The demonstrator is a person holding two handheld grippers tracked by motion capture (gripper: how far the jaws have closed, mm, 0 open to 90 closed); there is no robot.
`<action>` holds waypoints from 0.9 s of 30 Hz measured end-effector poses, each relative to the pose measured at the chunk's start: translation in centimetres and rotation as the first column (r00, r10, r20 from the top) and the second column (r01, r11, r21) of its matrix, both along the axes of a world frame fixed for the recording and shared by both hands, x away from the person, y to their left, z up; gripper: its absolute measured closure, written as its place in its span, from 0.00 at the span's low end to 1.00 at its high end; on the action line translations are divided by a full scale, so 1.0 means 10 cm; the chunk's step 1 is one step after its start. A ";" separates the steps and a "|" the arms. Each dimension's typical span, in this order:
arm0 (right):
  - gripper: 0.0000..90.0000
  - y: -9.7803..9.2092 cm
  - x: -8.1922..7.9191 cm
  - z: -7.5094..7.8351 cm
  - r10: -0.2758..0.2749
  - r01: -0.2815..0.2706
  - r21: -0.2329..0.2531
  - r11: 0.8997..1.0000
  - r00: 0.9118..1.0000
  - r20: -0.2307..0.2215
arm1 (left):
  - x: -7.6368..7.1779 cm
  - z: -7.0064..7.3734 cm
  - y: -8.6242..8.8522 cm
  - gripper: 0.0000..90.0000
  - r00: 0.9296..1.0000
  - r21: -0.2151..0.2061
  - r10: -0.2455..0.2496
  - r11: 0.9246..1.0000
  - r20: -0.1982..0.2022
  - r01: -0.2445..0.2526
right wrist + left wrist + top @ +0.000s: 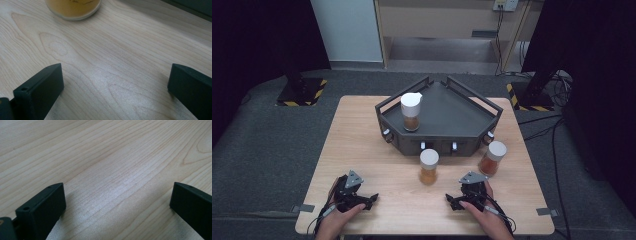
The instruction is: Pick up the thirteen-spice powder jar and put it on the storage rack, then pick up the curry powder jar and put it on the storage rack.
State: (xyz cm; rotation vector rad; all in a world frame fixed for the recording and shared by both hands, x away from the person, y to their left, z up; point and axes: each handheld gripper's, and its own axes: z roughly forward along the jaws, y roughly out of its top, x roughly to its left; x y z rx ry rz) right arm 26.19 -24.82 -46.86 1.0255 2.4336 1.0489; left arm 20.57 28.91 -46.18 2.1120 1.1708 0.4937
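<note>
The dark tray [472, 120] sits at the far middle of the wooden table [362, 150], and everything else is told from it.

Nearer the person than the tray and off to its left, the left gripper [362, 201] rests low on the table, held by a hand [337, 220] that is cut off at the bottom edge. In the left gripper view its two black jaws stand wide apart with bare wood between them. It holds nothing.

There are three jars with white lids. One jar [411, 112] stands inside the tray, at its left side, with brown stuff inside. A second jar [429, 167] stands on the table just in front of the tray's front wall, filled with orange stuff. In the right gripper view the bottom of a jar [73, 7] shows, cut off at the top edge. The third jar [492, 158] stands just off the tray's right front corner, and it leans a little. What the stuff inside is cannot be told.

In front of the tray and to its right, the right gripper [453, 201] also rests low on the table. Its jaws are wide apart too, with nothing between them. The hand [484, 212] holding it is cut off below.

There are small pale knobs on the tray's front, too small to make out.

The table stands on grey floor [267, 145]. Past it are dark stands with yellow and black stripes, and cables on the right.
</note>
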 end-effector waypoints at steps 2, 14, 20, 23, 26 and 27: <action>0.00 0.00 0.00 0.00 0.000 0.000 0.000 1.000 1.000 -0.001 | 0.00 0.00 0.00 0.00 1.000 0.000 0.000 1.000 0.000 0.000; 0.05 -0.03 0.04 0.04 0.056 -0.056 0.001 0.998 0.998 -0.010 | 0.00 0.00 0.00 0.00 1.000 -0.001 0.001 1.000 0.000 -0.001; 0.03 0.04 0.03 0.17 0.114 -0.114 -0.008 0.993 0.993 0.006 | 0.01 0.00 0.00 0.00 1.000 -0.001 0.001 1.000 0.000 -0.001; 0.04 0.07 0.03 0.22 0.131 -0.131 -0.004 0.991 0.991 0.009 | 0.01 0.00 0.00 0.00 1.000 -0.001 0.001 1.000 0.000 -0.001; 0.04 0.08 0.03 0.27 0.138 -0.138 0.009 0.990 0.990 0.008 | 0.01 0.00 0.00 0.00 1.000 -0.001 0.002 1.000 0.000 -0.002; 0.04 0.07 0.04 0.29 0.141 -0.141 0.018 0.990 0.990 0.005 | 0.01 0.00 0.00 0.00 1.000 -0.001 0.002 1.000 0.000 -0.002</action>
